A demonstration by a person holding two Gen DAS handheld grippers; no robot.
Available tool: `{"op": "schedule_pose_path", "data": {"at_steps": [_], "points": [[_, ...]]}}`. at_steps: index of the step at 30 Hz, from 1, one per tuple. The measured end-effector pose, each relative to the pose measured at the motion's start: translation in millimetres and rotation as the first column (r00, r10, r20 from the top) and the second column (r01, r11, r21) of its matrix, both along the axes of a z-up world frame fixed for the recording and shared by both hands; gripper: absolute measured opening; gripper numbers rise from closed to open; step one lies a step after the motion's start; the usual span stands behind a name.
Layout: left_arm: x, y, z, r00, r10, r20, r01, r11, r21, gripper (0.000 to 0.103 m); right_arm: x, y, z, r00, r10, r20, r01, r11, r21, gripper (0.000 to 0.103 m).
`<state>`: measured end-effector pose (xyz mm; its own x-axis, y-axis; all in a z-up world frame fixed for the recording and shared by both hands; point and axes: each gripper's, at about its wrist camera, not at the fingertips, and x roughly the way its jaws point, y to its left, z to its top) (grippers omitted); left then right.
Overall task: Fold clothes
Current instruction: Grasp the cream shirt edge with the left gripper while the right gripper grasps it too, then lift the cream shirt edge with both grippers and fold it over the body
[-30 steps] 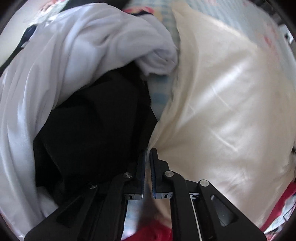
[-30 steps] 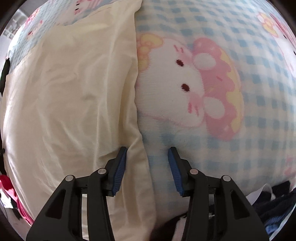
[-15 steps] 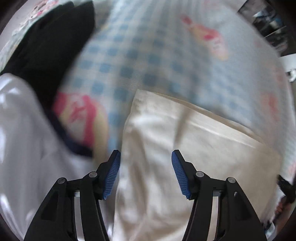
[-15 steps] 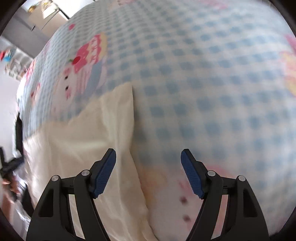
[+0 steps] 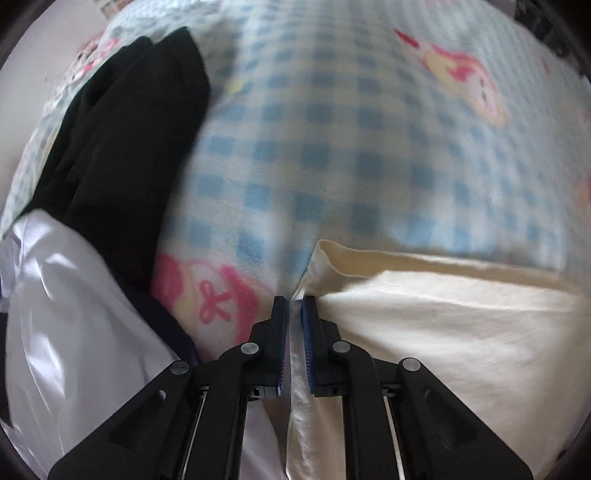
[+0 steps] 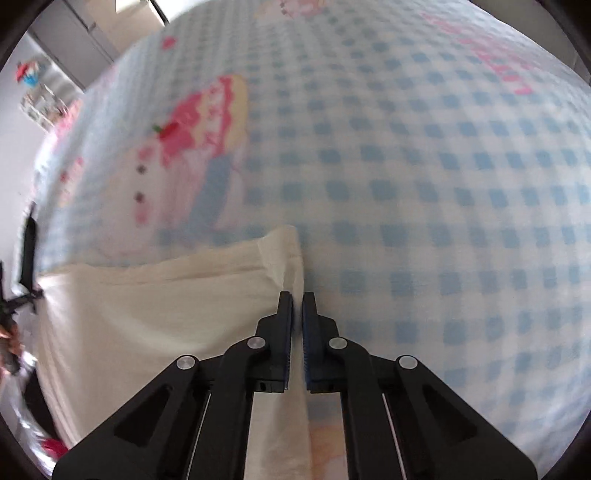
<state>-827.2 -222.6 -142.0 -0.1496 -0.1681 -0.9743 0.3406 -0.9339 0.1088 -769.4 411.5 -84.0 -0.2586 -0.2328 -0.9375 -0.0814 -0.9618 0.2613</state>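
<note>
A cream garment (image 5: 443,332) lies flat on a blue-checked cartoon blanket (image 5: 332,147). In the left wrist view my left gripper (image 5: 294,306) is shut on the garment's left edge, just below its far left corner (image 5: 325,247). In the right wrist view the same cream garment (image 6: 166,314) spreads to the left, and my right gripper (image 6: 296,301) is shut on its right edge, close under the far right corner (image 6: 284,240). Cream cloth runs down between both pairs of fingers.
A black garment (image 5: 122,140) and a white garment (image 5: 66,314) are piled at the left of the left wrist view. The blanket (image 6: 443,184) stretches away beyond the cream garment. Furniture (image 6: 66,33) shows at the far left behind the bed.
Both grippers have gone from open half a second ago to shut on the cream garment's far side edges. A second ago both were lower down along the garment's sides, the left one shut.
</note>
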Motion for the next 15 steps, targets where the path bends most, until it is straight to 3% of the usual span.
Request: {"op": "schedule_pose_path", "data": {"at_steps": [2, 4, 6, 8, 9, 10, 12, 13, 14, 15], "points": [[-1.7, 5.2, 6.9, 1.000, 0.000, -0.026, 0.000, 1.000, -0.008, 0.013, -0.9, 4.0, 3.0, 1.000, -0.019, -0.012, 0.018, 1.000, -0.004, 0.008], [-1.0, 14.8, 26.2, 0.993, -0.037, -0.111, 0.034, 0.999, -0.031, 0.014, -1.7, 8.0, 5.9, 0.999, -0.037, -0.023, 0.037, 0.999, -0.008, 0.027], [0.6, 31.5, 47.2, 0.979, -0.096, -0.179, 0.086, 0.994, -0.063, 0.017, -2.5, 11.6, 8.7, 0.998, -0.051, -0.031, 0.050, 0.998, -0.023, 0.057], [0.5, 50.3, 62.6, 0.959, -0.156, -0.235, 0.149, 0.988, -0.047, 0.027, -2.4, 9.2, 10.5, 0.999, -0.025, -0.022, 0.023, 0.997, -0.076, 0.061], [-1.7, 62.4, 66.0, 0.947, -0.196, -0.253, 0.195, 0.980, -0.029, 0.043, -3.3, 3.3, 9.3, 1.000, 0.012, -0.009, -0.013, 0.996, -0.086, 0.067], [-4.9, 66.6, 63.6, 0.942, -0.239, -0.235, 0.233, 0.971, -0.053, 0.060, -7.9, -4.5, 5.4, 0.999, 0.048, 0.007, -0.048, 0.995, -0.087, 0.072], [-17.1, 80.7, 48.4, 0.948, -0.290, -0.130, 0.266, 0.949, -0.172, 0.064, -34.0, -29.0, -14.9, 0.995, 0.093, 0.042, -0.092, 0.995, -0.039, 0.079], [-11.6, 67.0, 44.9, 0.963, -0.263, -0.059, 0.246, 0.947, -0.206, 0.064, -38.7, -34.1, -21.0, 0.997, 0.062, 0.039, -0.062, 0.998, -0.018, 0.080], [-10.5, 46.7, 35.4, 0.981, -0.194, 0.001, 0.191, 0.964, -0.184, 0.064, -43.6, -38.6, -27.5, 0.997, 0.058, 0.051, -0.059, 0.998, 0.012, 0.077], [-9.4, 27.4, 26.7, 0.991, -0.125, 0.048, 0.131, 0.979, -0.154, 0.067, -47.2, -41.3, -30.1, 0.998, 0.041, 0.055, -0.043, 0.998, 0.036, 0.060]]}}
